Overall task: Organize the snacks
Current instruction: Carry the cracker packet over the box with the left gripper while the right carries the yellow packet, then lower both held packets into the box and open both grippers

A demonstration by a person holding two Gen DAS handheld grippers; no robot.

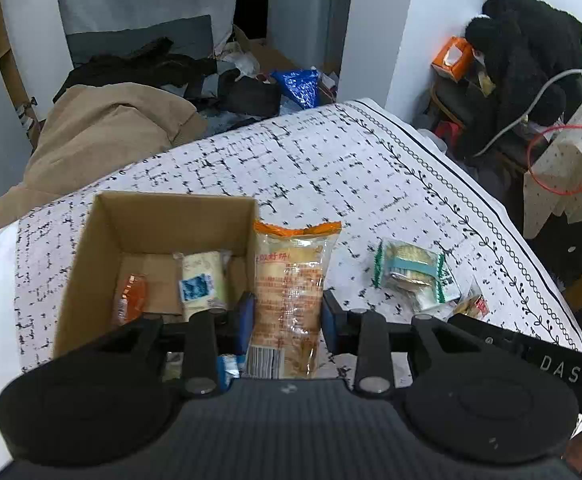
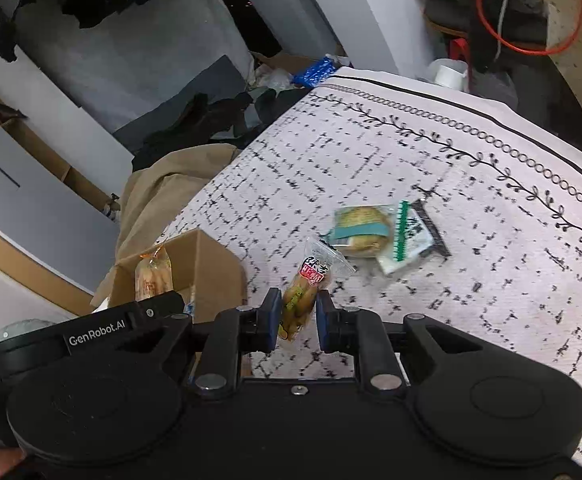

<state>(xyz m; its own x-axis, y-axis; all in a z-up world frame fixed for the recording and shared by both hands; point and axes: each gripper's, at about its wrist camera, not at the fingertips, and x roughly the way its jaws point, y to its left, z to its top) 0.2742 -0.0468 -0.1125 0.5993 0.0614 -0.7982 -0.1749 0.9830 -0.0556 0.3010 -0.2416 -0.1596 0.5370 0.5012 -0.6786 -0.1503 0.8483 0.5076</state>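
Left gripper (image 1: 287,316): fingers pinch an orange-topped pastry packet (image 1: 291,292), held at the cardboard box's (image 1: 91,240) right wall.
Box contents: an orange packet (image 1: 131,298) and a pale wrapped snack (image 1: 203,280).
Right gripper (image 2: 298,318): fingers clamp a small clear snack pouch (image 2: 305,292), apparently lifted off the patterned tablecloth (image 2: 471,280).
Still on cloth: green-banded cracker packets (image 2: 375,230), well apart from the box.

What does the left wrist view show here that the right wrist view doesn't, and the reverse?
Left wrist only: the cardboard box interior, with an orange packet and a pale packet with a blue label, and the left gripper clamping the long cracker pack.

Right wrist only: the right gripper clamping a small red-labelled snack.

Both: the box, the cracker pack, and the green-trimmed packets on the patterned cloth.
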